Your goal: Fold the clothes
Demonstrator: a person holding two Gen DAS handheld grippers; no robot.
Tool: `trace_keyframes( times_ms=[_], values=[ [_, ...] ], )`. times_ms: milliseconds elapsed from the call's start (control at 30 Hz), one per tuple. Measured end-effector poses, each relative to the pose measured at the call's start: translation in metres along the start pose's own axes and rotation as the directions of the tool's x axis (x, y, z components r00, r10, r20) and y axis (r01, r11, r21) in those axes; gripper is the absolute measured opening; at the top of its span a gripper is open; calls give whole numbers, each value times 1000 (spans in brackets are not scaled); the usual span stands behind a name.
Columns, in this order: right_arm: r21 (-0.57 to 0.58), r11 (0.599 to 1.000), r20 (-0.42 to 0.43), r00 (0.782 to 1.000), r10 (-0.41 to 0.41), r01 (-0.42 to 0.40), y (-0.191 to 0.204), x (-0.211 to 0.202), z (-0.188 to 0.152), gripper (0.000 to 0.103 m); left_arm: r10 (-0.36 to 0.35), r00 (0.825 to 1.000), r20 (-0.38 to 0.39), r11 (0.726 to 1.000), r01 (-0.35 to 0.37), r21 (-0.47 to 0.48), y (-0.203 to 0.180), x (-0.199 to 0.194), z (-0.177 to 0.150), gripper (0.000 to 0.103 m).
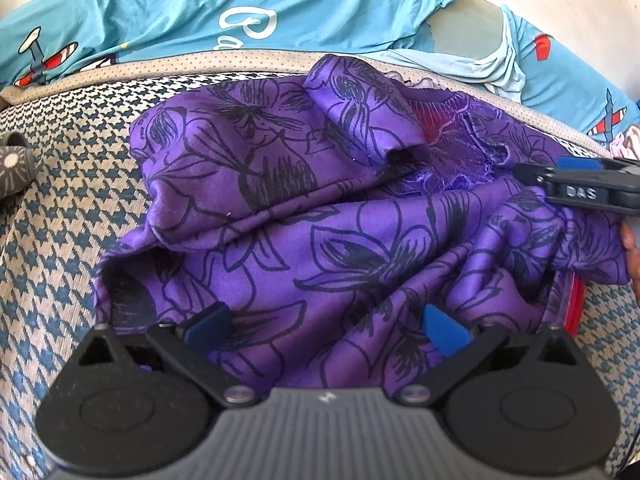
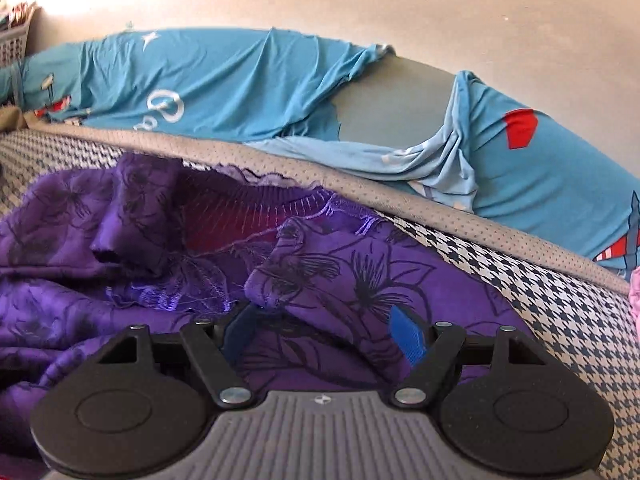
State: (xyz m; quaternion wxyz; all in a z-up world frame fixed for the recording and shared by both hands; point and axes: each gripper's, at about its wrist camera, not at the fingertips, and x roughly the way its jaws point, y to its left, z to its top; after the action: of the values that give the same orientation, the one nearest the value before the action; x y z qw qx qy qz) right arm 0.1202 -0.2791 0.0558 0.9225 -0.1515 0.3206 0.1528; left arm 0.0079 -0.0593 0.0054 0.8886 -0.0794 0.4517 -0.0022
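With both grippers' jaws spread and empty, the left gripper (image 1: 328,326) and right gripper (image 2: 322,334) over the purple floral garment (image 1: 320,216) crumpled mid-frame on the houndstooth bed (image 1: 60,200), pinch a single edge layer.

Left wrist view looks steeply down from close above the purple floral garment (image 1: 304,216), facing a blue-sheeted bed edge (image 1: 168,12). Right wrist view sits lower and nearer the same garment (image 2: 360,276), tilted toward the blue sheet (image 2: 224,80) and pale wall (image 2: 320,4). Both share garment, houndstooth cover (image 1: 68,184) and sheet.
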Motion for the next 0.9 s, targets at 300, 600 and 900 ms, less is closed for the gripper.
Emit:
trace_keyframes(
  times_ms=[300,600,900],
  values=[
    [138,990,33,999,-22,17,-21,7,1,8,14,1000,4,1000,-14,21,-3,2,-1,103],
    [477,850,151,933,-327,221,-115,-28,-9,6,25,1000,11,998,-25,53,-6,3,-2,103],
    [642,724,69,922,-381,251,-187,-38,-41,8,45,999,18,995,-47,83,-11,5,-3,103]
  ],
)
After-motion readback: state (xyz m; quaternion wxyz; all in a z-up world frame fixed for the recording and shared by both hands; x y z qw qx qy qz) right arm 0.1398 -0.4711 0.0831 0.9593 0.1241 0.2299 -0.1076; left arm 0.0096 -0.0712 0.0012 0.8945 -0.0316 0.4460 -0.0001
